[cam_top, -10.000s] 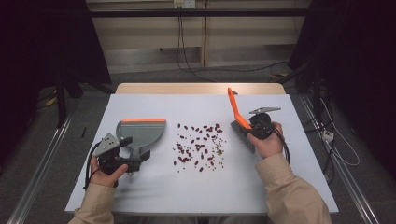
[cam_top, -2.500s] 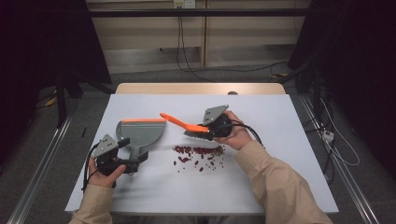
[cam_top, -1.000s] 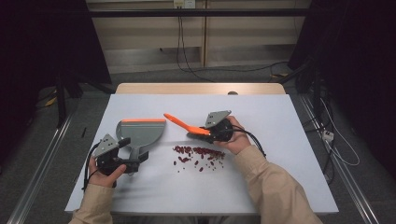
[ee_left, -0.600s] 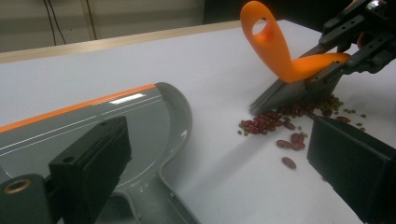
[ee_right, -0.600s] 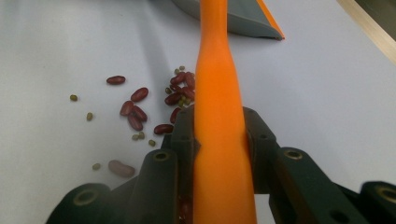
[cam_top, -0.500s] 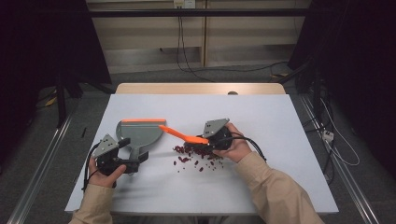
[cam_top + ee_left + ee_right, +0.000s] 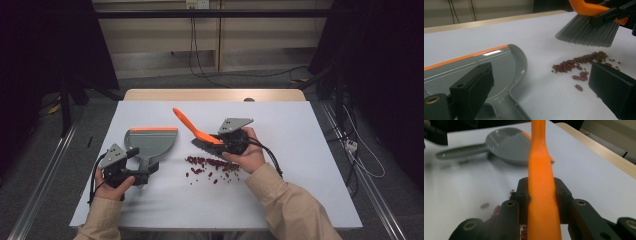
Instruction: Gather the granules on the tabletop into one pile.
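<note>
— Two hand-held grippers: my right hand-held gripper (image 7: 226,141) clamps the orange brush (image 7: 196,131) above the beans (image 7: 212,165); sweeping step?

— Yes. My left hand-held gripper (image 7: 131,172) grips the dustpan (image 7: 150,142) handle. Next, brush beans leftward across the bench (image 7: 310,165) into it.

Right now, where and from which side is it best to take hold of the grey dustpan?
Grip the dustpan by its narrow handle, coming from the person's side of the table. The handle points toward the person and is slim enough for two jaws, while the wide scoop with the orange lip faces away. The left gripper sits at that handle; whether its jaws have closed on it is unclear.
</note>
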`<control>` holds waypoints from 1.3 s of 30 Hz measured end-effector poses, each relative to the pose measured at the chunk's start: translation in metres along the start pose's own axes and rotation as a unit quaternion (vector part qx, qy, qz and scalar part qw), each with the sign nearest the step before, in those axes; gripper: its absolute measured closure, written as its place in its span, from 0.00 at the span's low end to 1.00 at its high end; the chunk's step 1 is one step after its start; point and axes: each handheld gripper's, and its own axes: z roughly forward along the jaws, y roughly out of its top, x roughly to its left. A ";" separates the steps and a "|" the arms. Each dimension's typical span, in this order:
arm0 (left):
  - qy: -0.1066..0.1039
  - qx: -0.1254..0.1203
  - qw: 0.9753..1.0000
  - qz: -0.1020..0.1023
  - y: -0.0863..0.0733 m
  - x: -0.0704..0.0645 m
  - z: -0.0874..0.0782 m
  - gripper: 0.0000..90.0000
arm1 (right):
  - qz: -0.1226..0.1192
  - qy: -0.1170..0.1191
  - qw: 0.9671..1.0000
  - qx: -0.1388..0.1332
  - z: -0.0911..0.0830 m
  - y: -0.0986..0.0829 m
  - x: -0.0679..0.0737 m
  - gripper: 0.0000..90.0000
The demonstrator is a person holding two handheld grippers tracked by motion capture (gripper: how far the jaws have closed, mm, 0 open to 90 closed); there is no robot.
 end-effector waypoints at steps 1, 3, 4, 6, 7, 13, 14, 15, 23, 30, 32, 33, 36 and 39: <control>0.000 0.000 1.000 0.000 0.000 0.000 0.000 0.06 | 0.013 -0.001 1.000 -0.005 0.001 0.001 0.002 0.79; 0.000 0.001 1.000 0.002 0.000 0.000 -0.001 0.06 | 0.038 -0.006 0.999 -0.014 0.003 0.003 0.005 0.79; 0.000 0.000 1.000 0.002 0.000 0.000 -0.001 0.06 | 0.045 -0.008 0.999 -0.018 0.004 0.004 0.007 0.79; 0.001 0.000 1.000 0.002 0.000 0.000 -0.001 0.06 | 0.061 -0.012 0.998 -0.022 0.007 0.005 0.011 0.79; 0.000 0.000 1.000 0.002 0.000 0.000 -0.001 0.06 | 0.068 -0.010 0.997 -0.024 0.008 0.005 0.013 0.79; -0.001 0.000 1.000 0.002 0.000 0.000 -0.001 0.06 | 0.108 -0.011 0.994 -0.027 0.016 0.005 0.025 0.79; 0.000 0.000 1.000 0.002 0.000 0.000 -0.001 0.06 | 0.113 -0.010 0.993 -0.030 0.017 0.005 0.027 0.79; 0.000 0.000 1.000 0.002 0.000 0.000 -0.001 0.06 | 0.119 -0.009 0.992 -0.033 0.018 0.005 0.029 0.79; 0.001 -0.002 1.000 -0.001 0.000 0.001 -0.002 0.07 | 0.152 -0.004 0.988 -0.039 0.029 0.009 0.052 0.79; 0.005 -0.003 1.000 0.000 0.000 0.003 -0.004 0.07 | 0.187 0.000 0.982 -0.033 0.051 0.000 0.075 0.79; 0.005 -0.002 1.000 0.000 0.000 0.003 -0.004 0.06 | 0.207 0.001 0.978 -0.026 0.057 -0.004 0.077 0.79; 0.005 -0.002 1.000 0.000 0.000 0.003 -0.004 0.06 | 0.217 0.002 0.976 -0.019 0.060 -0.006 0.077 0.79; 0.004 -0.003 1.000 0.002 0.000 0.003 -0.004 0.06 | 0.233 -0.004 0.972 0.006 0.065 -0.012 0.077 0.79; 0.005 -0.002 1.000 0.004 0.000 0.003 -0.004 0.06 | 0.239 -0.026 0.971 0.018 0.065 -0.015 0.072 0.79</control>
